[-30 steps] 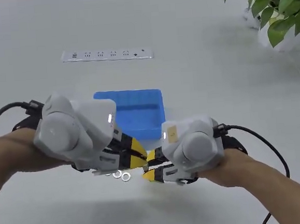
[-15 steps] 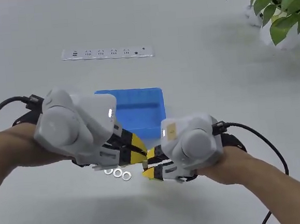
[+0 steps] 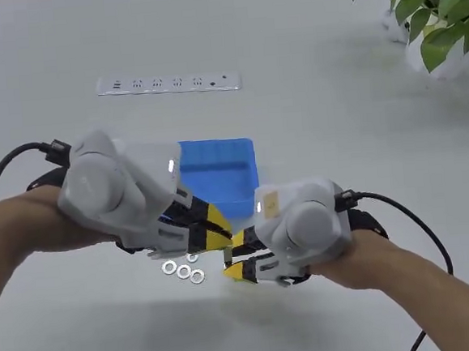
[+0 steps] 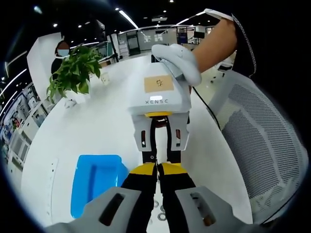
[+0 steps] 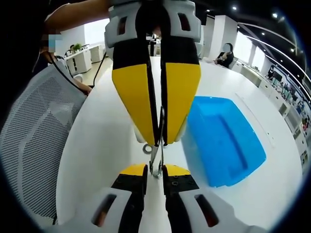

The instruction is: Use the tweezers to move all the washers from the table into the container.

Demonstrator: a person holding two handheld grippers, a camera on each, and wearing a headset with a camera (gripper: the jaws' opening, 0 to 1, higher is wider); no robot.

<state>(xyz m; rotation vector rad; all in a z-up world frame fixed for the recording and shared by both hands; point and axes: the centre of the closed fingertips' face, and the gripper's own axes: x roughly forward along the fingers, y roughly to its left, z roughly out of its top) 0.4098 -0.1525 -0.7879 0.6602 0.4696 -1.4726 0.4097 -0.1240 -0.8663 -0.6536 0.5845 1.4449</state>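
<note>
The two grippers meet tip to tip over the white table [image 3: 334, 102], just on the near side of the blue container [image 3: 222, 176]. The left gripper [image 4: 158, 169] has its yellow-padded jaws pressed together on the tweezers [image 5: 156, 156], the thin metal blades running down between the pads. The right gripper [image 5: 154, 172] faces it with its own jaws drawn in to a narrow slit, pinching the tweezers' other end. Both seem to be clamping the tool, though from here I cannot tell which one carries it. The washers [image 3: 183, 271] lie loose on the table below the left gripper's jaws, near and left of the container and just left of the right gripper. I count three in a short diagonal row, and what may be a fourth just beyond them, half under the jaws. There is one container, a shallow rectangular tray. One white power strip [image 3: 168, 84] lies well beyond it on the far side, and one potted plant [image 3: 432, 5] stands at the far right corner. A mesh-backed chair [image 4: 257, 160] stands beside the table. The right gripper's white housing reads "XENSE", and above that sits a tan sticker with a handwritten mark too small to read.
</note>
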